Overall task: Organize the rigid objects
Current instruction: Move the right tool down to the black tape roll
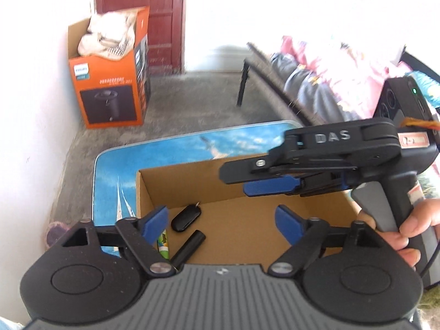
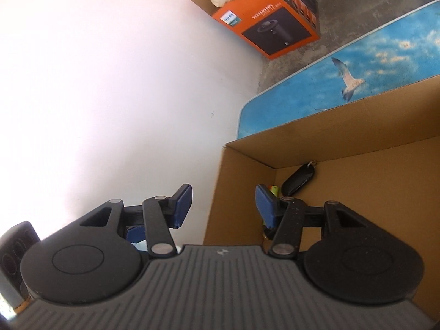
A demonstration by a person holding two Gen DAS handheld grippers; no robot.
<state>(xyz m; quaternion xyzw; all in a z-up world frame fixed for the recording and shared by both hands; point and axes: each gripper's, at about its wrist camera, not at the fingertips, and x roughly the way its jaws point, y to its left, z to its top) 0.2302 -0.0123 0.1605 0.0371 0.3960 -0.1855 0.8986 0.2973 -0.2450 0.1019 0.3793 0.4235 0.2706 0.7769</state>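
An open brown cardboard box (image 1: 247, 236) stands on a table with a blue sky print (image 1: 115, 181). Inside, at its left end, lie a black key fob (image 1: 186, 217), a black cylinder (image 1: 189, 247) and a green-and-white tube (image 1: 163, 243). My left gripper (image 1: 221, 221) is open and empty above the box. My right gripper (image 1: 264, 185) hangs over the box's far right side; in its own view (image 2: 224, 206) it is open and empty, straddling the box's left wall (image 2: 217, 192). The key fob (image 2: 298, 180) and a bit of the green tube (image 2: 275, 191) show there too.
An orange Philips carton (image 1: 110, 82) filled with cloth stands on the concrete floor against the white wall, also in the right wrist view (image 2: 266, 13). A dark red door (image 1: 143, 8) is behind it. A bench with pink and grey cloth (image 1: 316, 77) stands at the right.
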